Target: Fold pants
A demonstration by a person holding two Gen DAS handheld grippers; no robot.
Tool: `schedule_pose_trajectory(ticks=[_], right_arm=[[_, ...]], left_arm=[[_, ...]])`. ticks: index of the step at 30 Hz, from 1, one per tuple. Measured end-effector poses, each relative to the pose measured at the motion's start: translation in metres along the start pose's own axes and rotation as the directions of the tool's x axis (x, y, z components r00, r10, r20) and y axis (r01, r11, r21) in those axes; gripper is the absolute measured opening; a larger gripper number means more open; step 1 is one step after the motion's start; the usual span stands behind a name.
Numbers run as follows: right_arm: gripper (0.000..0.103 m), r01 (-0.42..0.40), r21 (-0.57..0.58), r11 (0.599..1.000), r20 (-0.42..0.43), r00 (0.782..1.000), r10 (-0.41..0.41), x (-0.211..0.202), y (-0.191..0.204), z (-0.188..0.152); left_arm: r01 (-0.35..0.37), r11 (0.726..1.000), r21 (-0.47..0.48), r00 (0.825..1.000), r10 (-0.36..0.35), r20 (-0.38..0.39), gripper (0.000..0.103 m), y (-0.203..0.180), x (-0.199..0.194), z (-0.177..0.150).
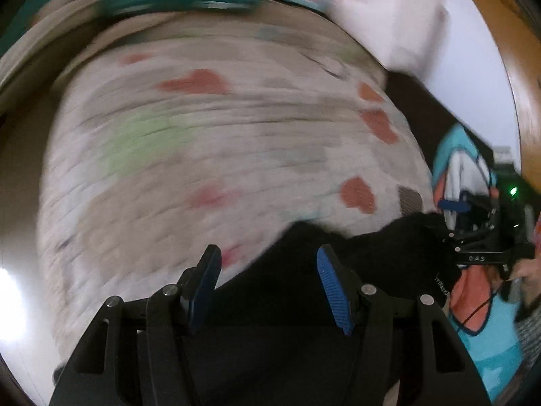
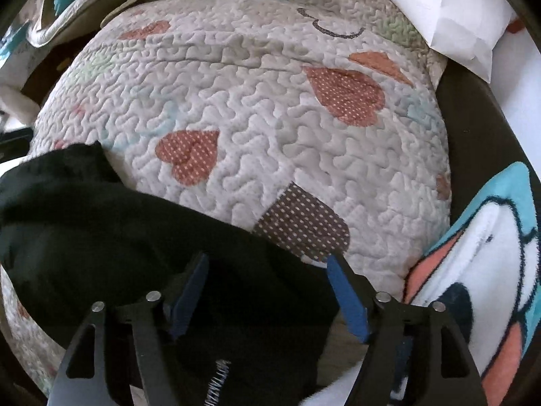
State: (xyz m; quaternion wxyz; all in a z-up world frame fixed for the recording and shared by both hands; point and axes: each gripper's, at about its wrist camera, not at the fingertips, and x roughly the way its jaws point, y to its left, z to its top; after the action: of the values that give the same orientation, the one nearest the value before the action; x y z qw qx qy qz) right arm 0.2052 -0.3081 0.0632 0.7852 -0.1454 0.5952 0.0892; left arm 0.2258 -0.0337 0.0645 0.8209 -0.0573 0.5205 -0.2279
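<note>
Careful: your left gripper and right gripper both gape over the black pants at the quilt's near edge; a shallow bite drops the fabric.

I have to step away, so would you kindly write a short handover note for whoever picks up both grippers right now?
Left gripper: open, holding nothing, above the black pants; that view is motion-blurred.
Right gripper: open, holding nothing, over the pants near their edge.
Pants: bunched in a heap at the near edge of the quilted heart-print bedspread; a cartoon blanket lies to the right.
Done: no tidy fold visible.
Left: spread the pants flat, then fold.
</note>
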Motion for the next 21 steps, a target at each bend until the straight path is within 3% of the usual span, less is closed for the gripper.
schedule_pose_trajectory(ticks=[4, 7, 8, 9, 10, 11, 12, 18, 19, 21], right_arm=[[0.081, -0.012, -0.012, 1.0, -0.029, 1.0, 0.011, 0.009, -0.008, -0.003], [0.078, -0.049, -0.014, 0.999, -0.061, 0.997, 0.048, 0.019, -0.007, -0.006], [0.062, -0.064, -0.02, 0.998, -0.062, 0.996, 0.063, 0.02, -0.006, -0.007], [0.04, -0.093, -0.015, 0.996, -0.064, 0.994, 0.091, 0.02, -0.006, -0.007], [0.039, -0.097, -0.003, 0.995, -0.06, 0.994, 0.096, 0.018, -0.006, -0.006], [0.029, -0.103, -0.002, 0.995, -0.053, 0.993, 0.102, 0.015, -0.005, -0.005], [0.026, -0.099, -0.009, 0.995, -0.044, 0.994, 0.098, 0.01, -0.004, -0.004], [0.019, -0.043, 0.022, 0.999, 0.039, 0.998, 0.042, -0.014, -0.015, 0.005], [0.017, -0.036, 0.027, 0.999, 0.048, 0.998, 0.035, -0.017, -0.018, 0.007], [0.016, -0.026, 0.034, 0.999, 0.051, 0.998, 0.024, -0.02, -0.021, 0.013]], left_arm=[[0.008, 0.994, 0.112, 0.995, 0.004, -0.1, 0.058, -0.036, 0.045, 0.013], [-0.026, 0.979, 0.201, 0.983, 0.062, -0.172, 0.058, -0.053, 0.072, 0.01], [-0.046, 0.972, 0.232, 0.982, 0.086, -0.167, 0.056, -0.058, 0.075, 0.009], [-0.053, 0.967, 0.248, 0.983, 0.094, -0.157, 0.044, -0.062, 0.074, 0.009], [-0.057, 0.967, 0.249, 0.983, 0.098, -0.154, 0.037, -0.063, 0.073, 0.009], [-0.058, 0.969, 0.238, 0.983, 0.098, -0.158, 0.03, -0.061, 0.073, 0.011], [-0.057, 0.973, 0.223, 0.983, 0.094, -0.157, 0.023, -0.058, 0.072, 0.013], [-0.087, 0.987, 0.135, 0.988, 0.103, -0.116, 0.008, -0.047, 0.07, 0.038], [-0.082, 0.989, 0.125, 0.99, 0.096, -0.108, 0.002, -0.047, 0.07, 0.044], [-0.061, 0.994, 0.093, 0.993, 0.069, -0.095, 0.0, -0.05, 0.072, 0.059]])
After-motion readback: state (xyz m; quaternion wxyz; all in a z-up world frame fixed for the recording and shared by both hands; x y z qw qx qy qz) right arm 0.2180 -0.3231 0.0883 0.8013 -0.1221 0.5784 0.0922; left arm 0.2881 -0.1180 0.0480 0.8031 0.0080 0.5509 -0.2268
